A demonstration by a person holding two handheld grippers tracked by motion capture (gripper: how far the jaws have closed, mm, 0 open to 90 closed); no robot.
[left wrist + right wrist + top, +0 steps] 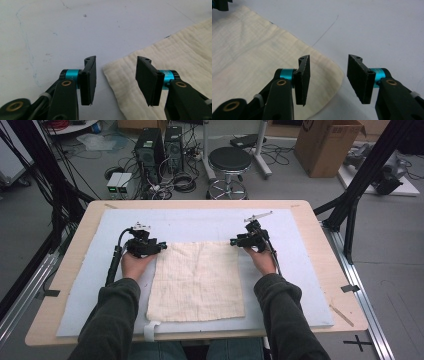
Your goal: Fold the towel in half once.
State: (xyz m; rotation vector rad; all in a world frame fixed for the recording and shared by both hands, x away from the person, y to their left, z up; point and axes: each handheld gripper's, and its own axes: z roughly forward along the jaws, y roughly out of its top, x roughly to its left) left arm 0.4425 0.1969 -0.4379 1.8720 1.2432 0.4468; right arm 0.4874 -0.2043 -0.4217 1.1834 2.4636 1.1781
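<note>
A cream cloth [197, 281] lies flat and spread out on the pale blue mat [200, 222]. My left gripper [161, 246] is at the cloth's far left corner. In the left gripper view its jaws stand apart just above the mat, straddling that corner [110, 68], and the pads do not press on it. My right gripper [235, 241] is at the far right corner. The right gripper view has the rounded corner [334, 71] lying between the spread jaws, untouched. Both grippers are open.
The mat covers a wooden table [310, 227]. Beyond the table's far edge stand a black stool [229, 160], computer towers [150, 147] with cables, and a cardboard box [325, 145]. A white tag [151, 329] hangs at the mat's near edge.
</note>
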